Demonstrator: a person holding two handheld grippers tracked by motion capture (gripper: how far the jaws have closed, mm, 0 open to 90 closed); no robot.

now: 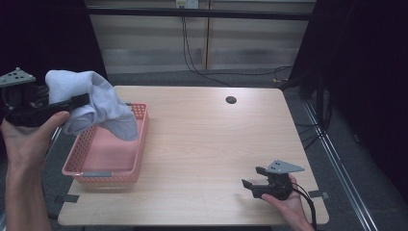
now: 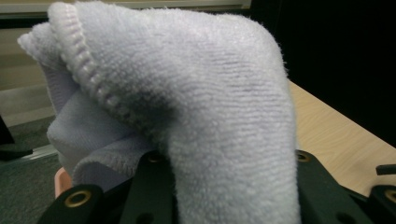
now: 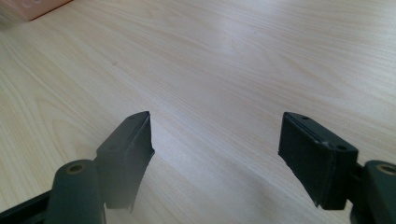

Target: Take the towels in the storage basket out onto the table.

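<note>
Your left gripper (image 1: 72,102) is clamped on the towel (image 1: 98,103), holding it up over the pink basket (image 1: 103,174), your right gripper (image 1: 254,179) rests wide apart on the table (image 1: 207,139), so next carry the towel clear, I think.

Both tools are black, each topped with a grey three-cornered plate dotted with small dark holes. The left gripper (image 1: 72,102) has flat black jaw arms with brass-ringed screw holes near their bases. The right gripper (image 1: 253,177) has two blunt, wedge-shaped black pads on arms with the same brass rings, and a black cable trails from its back. The forearms are bare, with no sleeves.
</note>
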